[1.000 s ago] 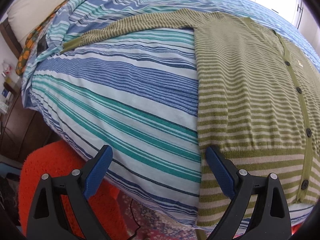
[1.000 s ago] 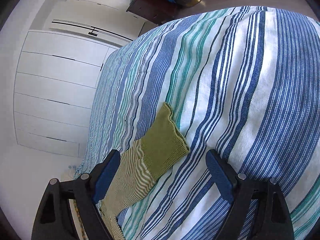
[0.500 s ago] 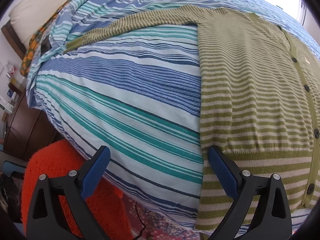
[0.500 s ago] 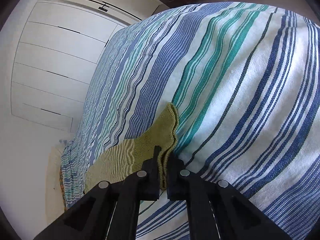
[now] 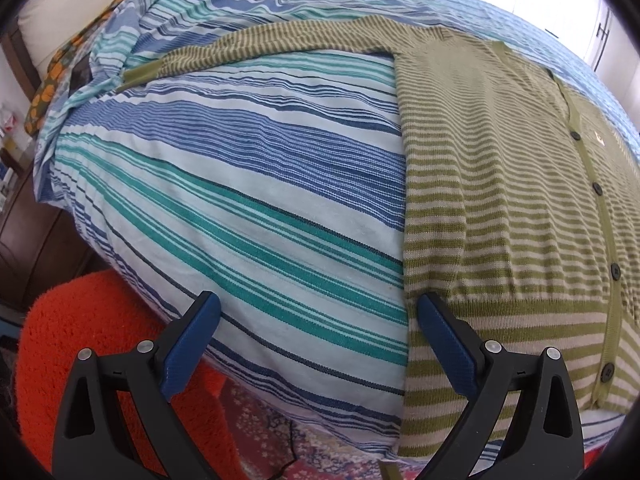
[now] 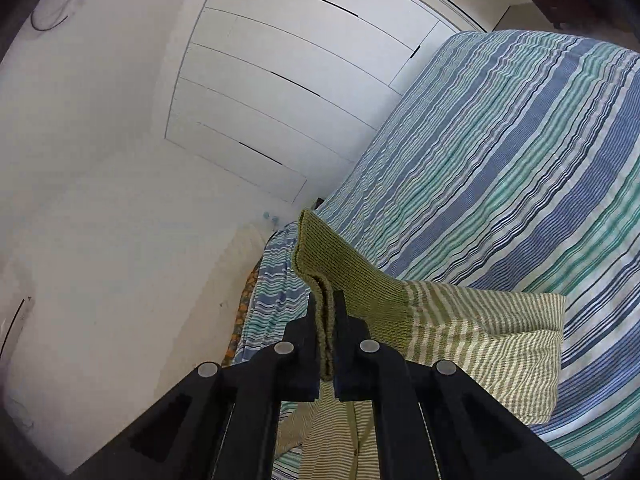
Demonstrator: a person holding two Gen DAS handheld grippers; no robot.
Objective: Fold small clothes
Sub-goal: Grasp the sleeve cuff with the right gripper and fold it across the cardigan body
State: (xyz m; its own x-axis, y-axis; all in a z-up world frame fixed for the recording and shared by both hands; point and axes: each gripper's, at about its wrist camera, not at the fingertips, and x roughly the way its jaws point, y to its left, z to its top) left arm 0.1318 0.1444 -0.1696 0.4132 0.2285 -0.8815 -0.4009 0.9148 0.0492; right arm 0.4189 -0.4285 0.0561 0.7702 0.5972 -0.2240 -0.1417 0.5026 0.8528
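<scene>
- Here, going left to right in the left wrist view: an orange rug [image 5: 100,344] at seven o'clock, then the striped bedspread [image 5: 240,184] filling the middle, then the green striped cardigan [image 5: 500,184] lying flat on it from one to five o'clock, buttons up.
- The cardigan's outstretched sleeve [image 5: 280,42] runs off toward eleven o'clock and ends in a plain green cuff [image 5: 140,73] resting on the spread.
- The left gripper [image 5: 318,336] hangs at six o'clock with its jaws wide and nothing between them; one blue pad [image 5: 444,340] sits just over the hem corner, though I cannot tell whether it touches.
- In the right wrist view a white wardrobe [image 6: 300,80] fills ten to twelve o'clock, and the bed lies toward three.
- The right gripper [image 6: 326,320] is clamped narrow on the other cuff [image 6: 344,276], with the striped sleeve [image 6: 500,344] draping off toward four o'clock clear of the bed.
- The step in hand looks like folding this sleeve across the body.
- To do it well: carry the cuff low and level over the button line, keep the sleeve untwisted, and lay it flat before letting go.
- The left gripper would do well to pin the hem so the body does not drag.
</scene>
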